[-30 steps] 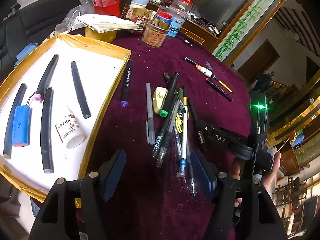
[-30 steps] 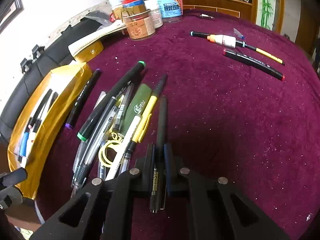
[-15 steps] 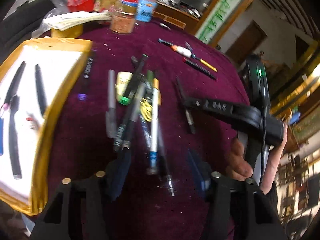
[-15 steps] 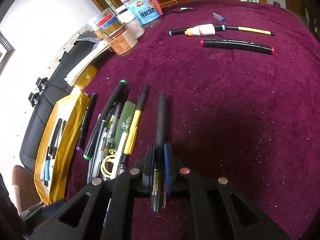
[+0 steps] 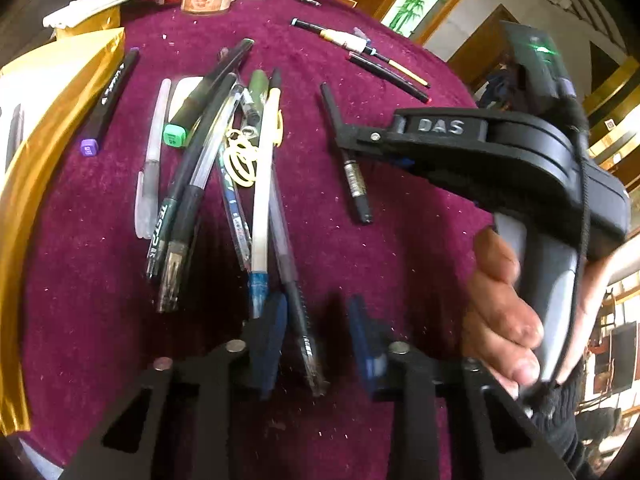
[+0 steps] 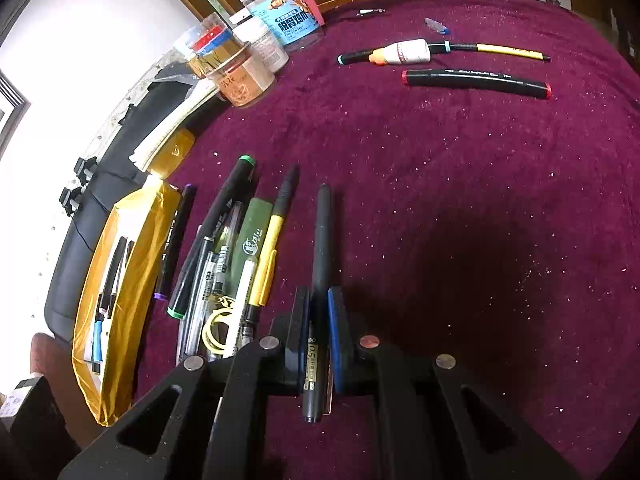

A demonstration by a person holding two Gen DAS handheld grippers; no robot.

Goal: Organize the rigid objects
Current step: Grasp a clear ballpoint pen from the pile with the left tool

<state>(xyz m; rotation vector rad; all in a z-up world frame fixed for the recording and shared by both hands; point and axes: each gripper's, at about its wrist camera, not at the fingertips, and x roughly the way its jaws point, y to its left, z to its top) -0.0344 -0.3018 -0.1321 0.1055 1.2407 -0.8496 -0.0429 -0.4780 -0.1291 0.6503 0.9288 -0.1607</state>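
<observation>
maroon cloth point(image 6: 460, 208), right tool point(image 6: 319, 336) clenching black pen point(image 6: 322, 240), left tool point(image 5: 318, 332) closing around clear pen point(image 5: 298, 308)

You are looking at a maroon tablecloth point(image 6: 460, 200) bearing a heap of pens point(image 5: 224, 152) beside the gold tray point(image 5: 48, 128).

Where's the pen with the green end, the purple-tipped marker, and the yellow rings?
Green-ended pen point(image 5: 175, 135), left wrist view, on its green cap.
Purple-tipped marker point(image 5: 89, 147), left wrist view, on its purple end.
Yellow rings point(image 5: 241, 159), left wrist view, on the loops.
</observation>
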